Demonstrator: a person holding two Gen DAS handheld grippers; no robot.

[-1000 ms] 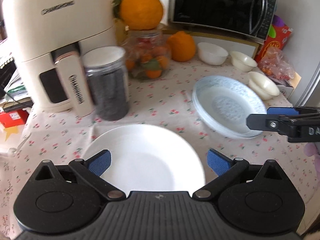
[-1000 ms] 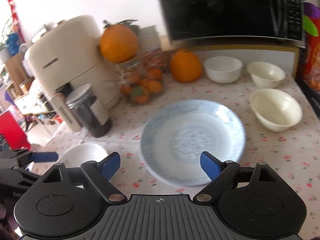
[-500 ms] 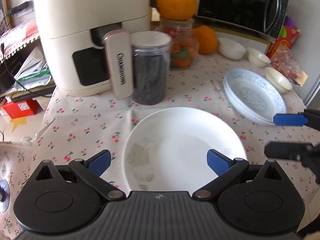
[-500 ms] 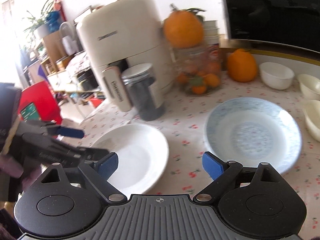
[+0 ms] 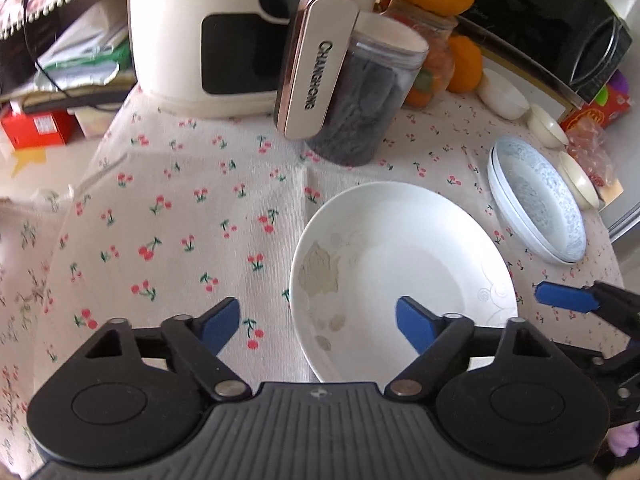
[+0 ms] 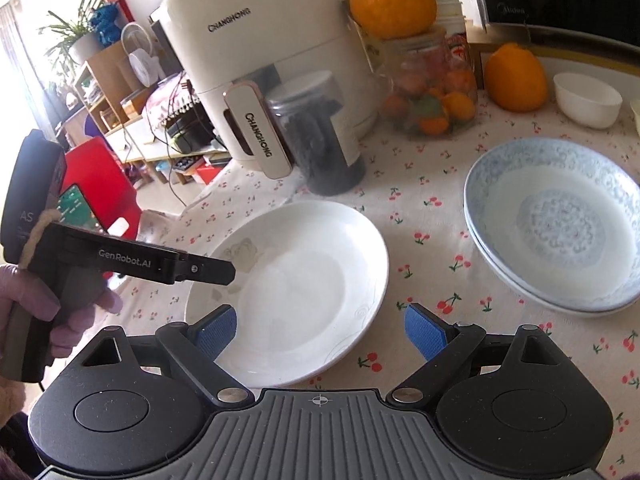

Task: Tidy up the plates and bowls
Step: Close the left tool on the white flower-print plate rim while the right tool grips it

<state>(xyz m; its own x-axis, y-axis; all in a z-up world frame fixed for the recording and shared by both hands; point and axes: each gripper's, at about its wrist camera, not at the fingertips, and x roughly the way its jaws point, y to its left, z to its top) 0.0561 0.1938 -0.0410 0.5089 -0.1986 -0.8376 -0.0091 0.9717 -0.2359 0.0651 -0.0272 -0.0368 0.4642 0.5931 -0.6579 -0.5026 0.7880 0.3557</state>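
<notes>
A plain white plate point(image 5: 404, 264) point(image 6: 296, 280) lies on the cherry-print tablecloth. My left gripper point(image 5: 318, 326) hangs over the plate's left rim, one pad above the cloth and the other above the plate's inside. Its jaws are closing and neither pad presses on the rim. One finger point(image 6: 208, 271) of it reaches in from the left in the right wrist view. My right gripper point(image 6: 320, 330) stands open over the plate's near edge, holding nothing. Two stacked blue-patterned plates point(image 5: 536, 200) point(image 6: 560, 224) sit to the right. Small bowls point(image 5: 502, 94) stand further back.
A cream air fryer point(image 6: 272, 60) and a jar with dark contents point(image 6: 320, 140) stand just behind the white plate. Behind those are a glass jar of oranges point(image 6: 432, 92) and a black microwave point(image 5: 552, 20). The table edge point(image 5: 72, 200) drops off on the left.
Both grippers have moved left and down toward the white plate. The left gripper went from over the plate's middle to its left rim, and its jaws have narrowed.
</notes>
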